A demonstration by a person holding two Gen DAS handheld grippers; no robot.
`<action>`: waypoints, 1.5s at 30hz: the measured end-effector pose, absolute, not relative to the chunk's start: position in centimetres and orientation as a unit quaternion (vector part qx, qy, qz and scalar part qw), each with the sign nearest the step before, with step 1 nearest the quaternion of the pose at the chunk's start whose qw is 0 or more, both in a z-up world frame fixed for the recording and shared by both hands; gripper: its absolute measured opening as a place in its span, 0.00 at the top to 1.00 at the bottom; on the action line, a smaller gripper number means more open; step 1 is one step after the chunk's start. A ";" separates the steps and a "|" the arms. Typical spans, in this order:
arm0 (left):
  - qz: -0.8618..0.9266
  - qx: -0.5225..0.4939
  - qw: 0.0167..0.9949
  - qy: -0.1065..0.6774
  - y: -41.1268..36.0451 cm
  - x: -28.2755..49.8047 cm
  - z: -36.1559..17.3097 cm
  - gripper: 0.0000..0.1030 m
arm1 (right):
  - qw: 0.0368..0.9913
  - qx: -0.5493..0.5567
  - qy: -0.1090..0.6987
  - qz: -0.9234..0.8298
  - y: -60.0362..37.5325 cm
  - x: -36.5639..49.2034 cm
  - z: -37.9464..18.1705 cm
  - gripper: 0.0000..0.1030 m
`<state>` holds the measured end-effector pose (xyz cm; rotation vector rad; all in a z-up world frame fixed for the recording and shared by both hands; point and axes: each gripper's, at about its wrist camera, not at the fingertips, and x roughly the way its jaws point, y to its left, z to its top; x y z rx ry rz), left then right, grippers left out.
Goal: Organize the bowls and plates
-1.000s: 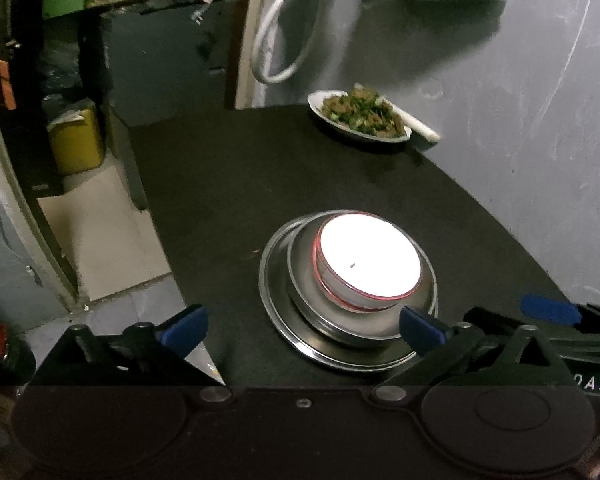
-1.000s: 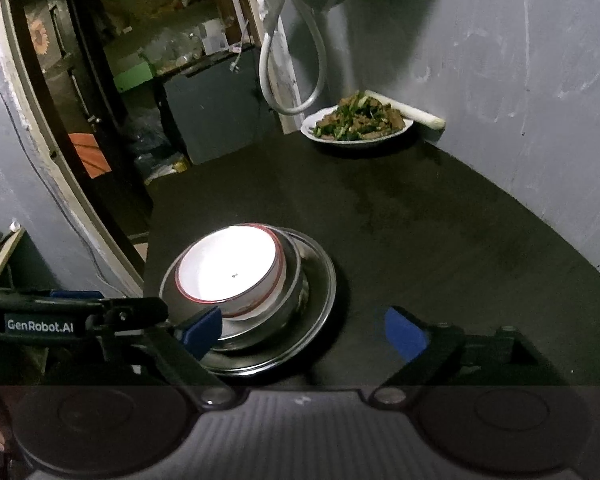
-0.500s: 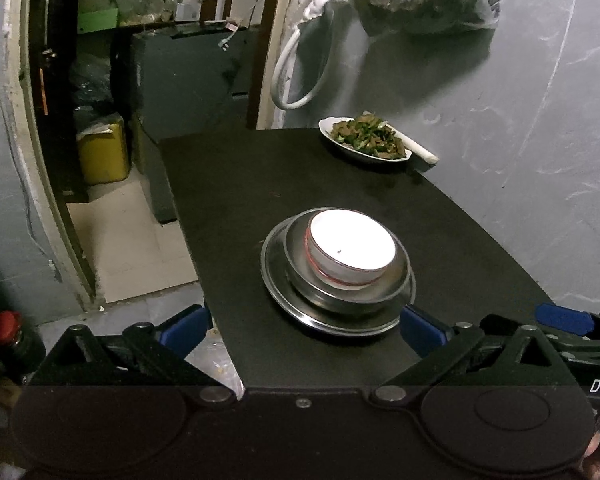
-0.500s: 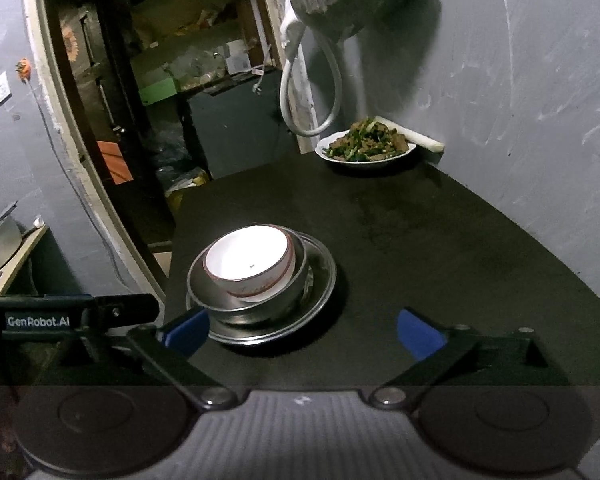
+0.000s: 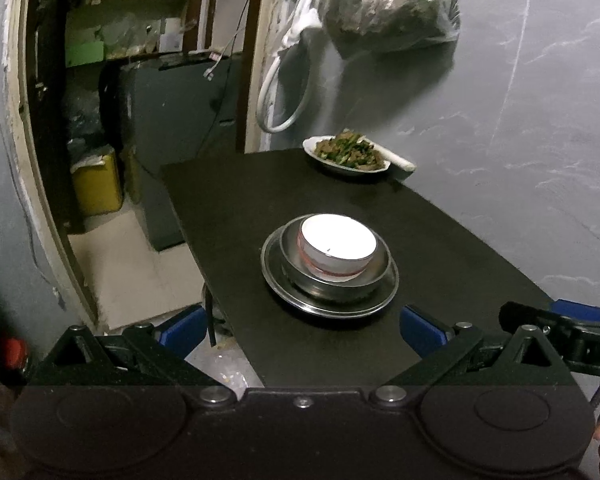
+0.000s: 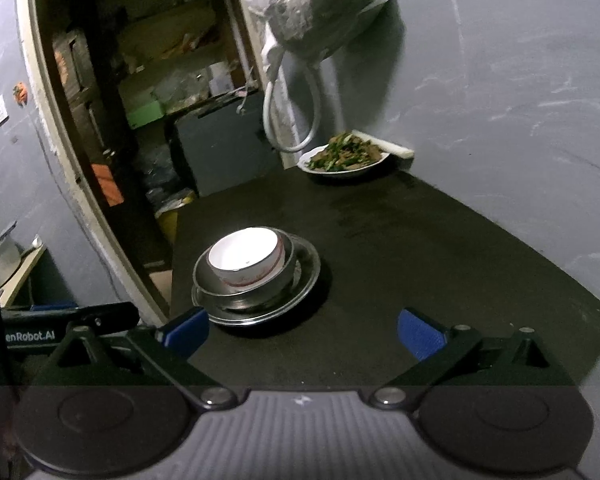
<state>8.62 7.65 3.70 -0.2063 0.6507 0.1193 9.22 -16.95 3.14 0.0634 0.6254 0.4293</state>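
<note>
Stacked dishes, black counter (image 5: 440, 236).
White red-banded ceramic bowl (image 5: 337, 248) inside steel bowl (image 5: 374, 276) on steel plate (image 5: 388, 292), ahead of both grippers' wide, empty fingers (image 5: 182, 330) (image 6: 420, 334).

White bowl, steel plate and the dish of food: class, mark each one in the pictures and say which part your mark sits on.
White bowl (image 5: 338, 236): left wrist view, on its bright inside.
Steel plate (image 5: 388, 300): left wrist view, on its bare right rim.
Dish of food (image 6: 346, 152): right wrist view, on the food.

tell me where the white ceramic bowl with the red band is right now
The white ceramic bowl with the red band sits nested in a steel bowl on a round steel plate, near the black table's left edge in both views.
</note>
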 end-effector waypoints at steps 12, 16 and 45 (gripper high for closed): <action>0.031 -0.080 0.958 0.272 9.3 1.8 4.7 0.01 | 0.958 0.051 0.254 0.126 -16.0 1.6 3.7 0.00; 0.021 -0.090 0.956 0.278 9.8 0.3 4.4 0.01 | 0.959 0.049 0.255 0.111 -15.5 -0.2 3.0 0.00; 0.041 -0.076 0.959 0.271 9.7 -4.4 3.8 0.01 | 0.963 0.013 0.249 0.103 -16.3 -6.5 3.2 0.00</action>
